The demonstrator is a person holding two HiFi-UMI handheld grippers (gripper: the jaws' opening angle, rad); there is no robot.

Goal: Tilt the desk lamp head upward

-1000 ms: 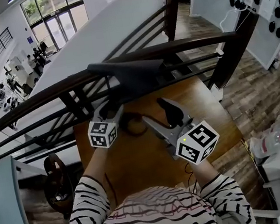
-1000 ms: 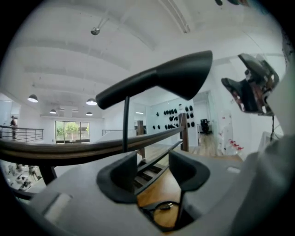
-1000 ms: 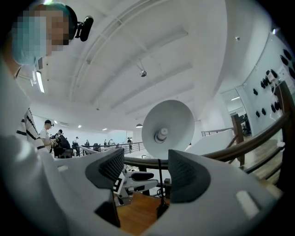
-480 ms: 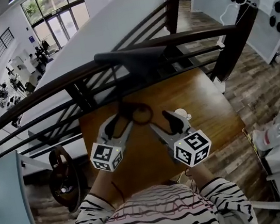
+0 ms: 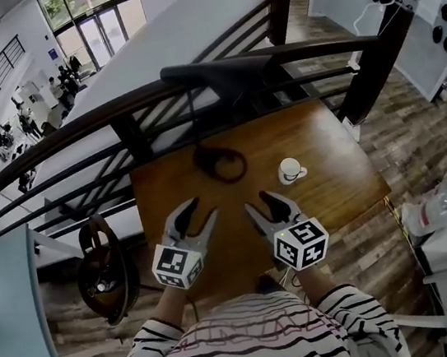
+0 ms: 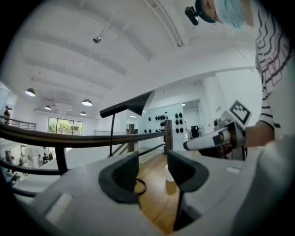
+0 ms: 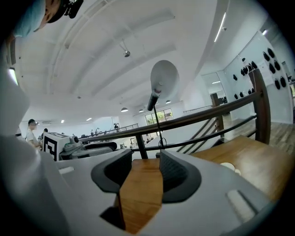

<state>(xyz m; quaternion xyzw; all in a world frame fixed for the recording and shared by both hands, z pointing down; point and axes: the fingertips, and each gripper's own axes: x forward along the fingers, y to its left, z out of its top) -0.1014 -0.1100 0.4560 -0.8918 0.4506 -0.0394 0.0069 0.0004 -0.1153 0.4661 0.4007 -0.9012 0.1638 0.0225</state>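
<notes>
My desk lamp (image 5: 224, 73) is black, the wooden table (image 5: 317, 139) warm brown, the cup (image 5: 290, 170) white. My shirt (image 5: 258, 351) is white with dark stripes. My left gripper (image 5: 202, 210) and right gripper (image 5: 258, 202) are grey, black-padded, with black-and-white square markers (image 5: 177, 265).

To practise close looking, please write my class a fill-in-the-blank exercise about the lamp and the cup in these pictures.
The lamp stands on a wooden ____.
The cup beside it is ____ in colour.
In the head view, the cup is to the ____ of the lamp's base.
Missing words: table, white, right.
</notes>
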